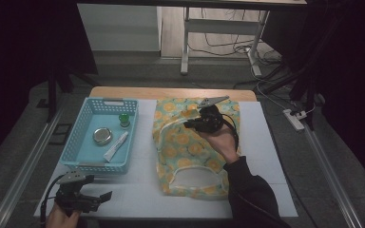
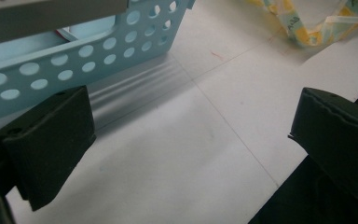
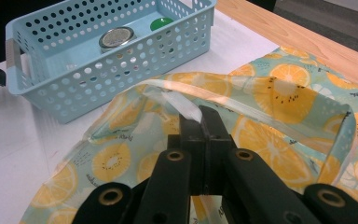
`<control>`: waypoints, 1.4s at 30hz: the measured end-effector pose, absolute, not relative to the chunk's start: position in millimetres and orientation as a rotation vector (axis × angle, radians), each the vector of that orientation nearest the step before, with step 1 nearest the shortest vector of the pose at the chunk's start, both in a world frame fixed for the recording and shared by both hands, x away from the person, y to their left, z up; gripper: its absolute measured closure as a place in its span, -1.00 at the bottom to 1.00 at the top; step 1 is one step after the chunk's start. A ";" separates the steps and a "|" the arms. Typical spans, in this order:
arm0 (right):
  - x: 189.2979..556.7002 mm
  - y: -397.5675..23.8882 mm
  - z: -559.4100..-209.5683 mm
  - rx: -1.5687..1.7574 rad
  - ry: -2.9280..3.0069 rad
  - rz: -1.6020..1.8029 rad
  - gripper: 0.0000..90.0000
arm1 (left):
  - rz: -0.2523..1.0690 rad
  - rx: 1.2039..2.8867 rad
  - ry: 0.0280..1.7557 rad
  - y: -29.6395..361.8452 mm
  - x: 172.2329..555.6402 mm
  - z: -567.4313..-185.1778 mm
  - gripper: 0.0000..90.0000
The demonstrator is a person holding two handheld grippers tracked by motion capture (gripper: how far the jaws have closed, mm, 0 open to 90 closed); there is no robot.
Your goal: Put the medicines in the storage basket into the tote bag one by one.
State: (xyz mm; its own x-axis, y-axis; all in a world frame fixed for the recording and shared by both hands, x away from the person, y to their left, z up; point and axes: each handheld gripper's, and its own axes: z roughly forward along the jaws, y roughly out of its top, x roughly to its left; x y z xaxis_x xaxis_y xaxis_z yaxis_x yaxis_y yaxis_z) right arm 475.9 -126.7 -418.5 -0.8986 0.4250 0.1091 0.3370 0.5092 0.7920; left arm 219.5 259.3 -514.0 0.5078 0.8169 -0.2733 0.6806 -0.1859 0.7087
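Note:
A cloth bag [image 1: 187, 149] printed with orange slices lies on the white table cover, its opening towards the person. My right gripper [image 1: 190, 124] is over the bag's far left part, shut on the bag's white-trimmed rim [image 3: 182, 103] and lifting it a little off the cloth [image 3: 270, 98]; the two jaws [image 3: 200, 119] press together on the strip. My left gripper [image 1: 100, 199] rests low at the near left corner of the table, beside the basket's near end. Its jaws [image 2: 186, 135] stand wide open over bare white cover with nothing between them.
A light blue perforated basket [image 1: 76, 142] stands left of the bag and holds a round metal tin [image 1: 102, 136], a green-capped bottle [image 1: 124, 119] and a white tube [image 1: 116, 146]. The basket wall [image 2: 98, 51] is close ahead of the left jaws. A wooden table edge [image 1: 171, 92] runs along the far side.

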 end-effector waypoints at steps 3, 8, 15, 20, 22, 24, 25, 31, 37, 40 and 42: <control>476.0 -127.1 -418.2 0.666 2.642 1.353 0.99 | 0.207 1.929 1.218 259.3 218.9 -510.6 -1.00; 475.9 -127.7 -417.6 0.669 2.642 1.356 0.99 | 0.196 1.925 1.181 260.2 219.8 -507.5 -1.00; 477.2 -128.5 -418.6 0.674 2.643 1.353 0.99 | 0.213 1.931 1.184 262.4 219.7 -501.9 -1.00; 477.3 -129.8 -417.9 0.676 2.639 1.354 0.99 | 0.204 1.919 1.136 263.7 219.8 -495.0 -1.00; 477.6 -130.6 -417.5 0.682 2.633 1.359 0.99 | 0.183 1.917 1.139 264.4 221.2 -493.3 -1.00; 477.8 -131.5 -417.2 0.685 2.630 1.361 0.99 | 0.161 1.920 1.142 264.7 223.2 -492.1 -1.00; 477.9 -131.9 -417.2 0.685 2.629 1.361 0.99 | 0.157 1.917 1.143 264.9 224.1 -491.2 -1.00; 478.3 -132.7 -417.7 0.691 2.631 1.357 0.99 | 0.171 1.892 1.121 262.8 227.6 -483.7 -1.00; 477.6 -133.0 -416.7 0.696 2.623 1.362 0.99 | 0.150 1.888 1.125 265.7 234.6 -480.2 -1.00; 477.5 -133.9 -415.8 0.700 2.617 1.369 0.99 | 0.147 1.889 1.127 265.9 239.2 -478.3 -1.00; 477.6 -134.2 -415.7 0.703 2.613 1.371 0.99 | 0.159 1.894 1.127 266.1 241.9 -477.1 -1.00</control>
